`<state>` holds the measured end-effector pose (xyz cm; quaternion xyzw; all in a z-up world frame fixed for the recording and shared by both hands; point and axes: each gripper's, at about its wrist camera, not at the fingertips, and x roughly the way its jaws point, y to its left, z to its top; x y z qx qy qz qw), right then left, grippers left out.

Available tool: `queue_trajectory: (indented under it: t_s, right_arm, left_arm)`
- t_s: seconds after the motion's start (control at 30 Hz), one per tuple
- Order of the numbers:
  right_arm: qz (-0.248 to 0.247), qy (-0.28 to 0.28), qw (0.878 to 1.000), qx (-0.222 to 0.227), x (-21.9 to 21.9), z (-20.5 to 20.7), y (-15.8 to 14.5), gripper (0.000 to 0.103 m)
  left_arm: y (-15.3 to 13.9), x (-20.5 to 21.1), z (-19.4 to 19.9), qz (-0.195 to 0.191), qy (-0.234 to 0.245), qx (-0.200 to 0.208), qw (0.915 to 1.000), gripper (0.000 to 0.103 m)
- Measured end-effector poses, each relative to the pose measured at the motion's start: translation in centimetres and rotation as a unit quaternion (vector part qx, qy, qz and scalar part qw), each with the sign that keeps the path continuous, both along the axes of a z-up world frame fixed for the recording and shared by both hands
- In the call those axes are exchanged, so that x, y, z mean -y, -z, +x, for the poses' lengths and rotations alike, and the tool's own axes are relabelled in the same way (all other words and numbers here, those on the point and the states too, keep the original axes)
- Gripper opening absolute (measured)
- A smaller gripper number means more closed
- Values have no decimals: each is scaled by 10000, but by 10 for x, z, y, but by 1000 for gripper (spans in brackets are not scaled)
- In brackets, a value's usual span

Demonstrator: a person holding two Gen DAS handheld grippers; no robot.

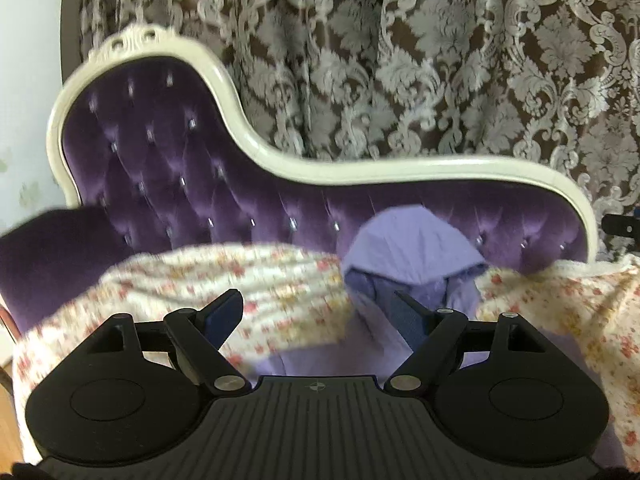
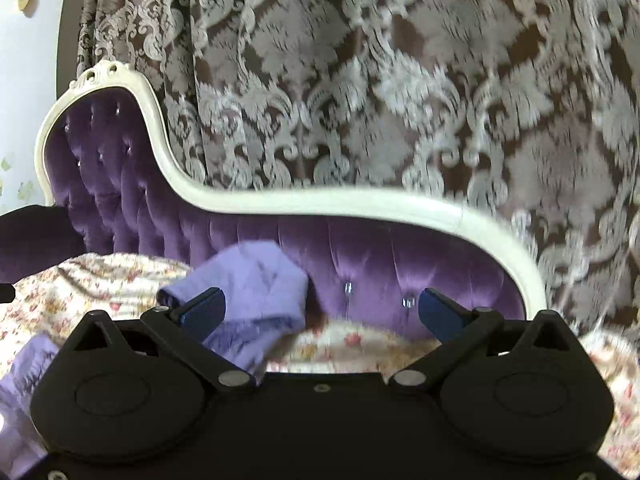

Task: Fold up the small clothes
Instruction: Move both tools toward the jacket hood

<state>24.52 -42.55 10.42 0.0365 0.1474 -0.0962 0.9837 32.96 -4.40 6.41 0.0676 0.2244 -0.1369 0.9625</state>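
Although the lilac garment (image 1: 416, 248) lies bunched rather than flat, nothing in the left wrist view shows a finished fold, so I judge the task to be at an early or in-between stage. The garment sits right of centre in that frame, its hood-like top resting against the purple tufted sofa back (image 1: 168, 168), its lower part spread over the floral cover (image 1: 280, 280). The left gripper (image 1: 320, 312), low in the frame, stands with its jaws apart and empty; the cloth lies beyond and beneath the fingers, not pinched by them. A patterned curtain (image 1: 440, 60) fills the upper part.

In the right wrist view the garment (image 2: 260, 280) appears left of centre, crumpled, with another lilac part at the lower left edge. The right gripper (image 2: 320, 312) has its jaws spread wide and holds nothing. The floral cover (image 2: 352, 340) shows between the fingers.

Smoothing and folding still look to be ahead. No basket, box or other container is visible in either view.
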Motion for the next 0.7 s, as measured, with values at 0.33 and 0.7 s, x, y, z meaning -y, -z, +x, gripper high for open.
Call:
queue_trajectory:
  t_s: [0.33,0.7]
  right_arm:
    - [414,-545,9971,-342,-10,47,-7,102]
    - [1135,-814,9877,-703,2,83,45,95]
  left_arm:
    - [-5,12,35,-34,180,-129,9997,79]
    - [44,17,72,48,597,-622,9963,76]
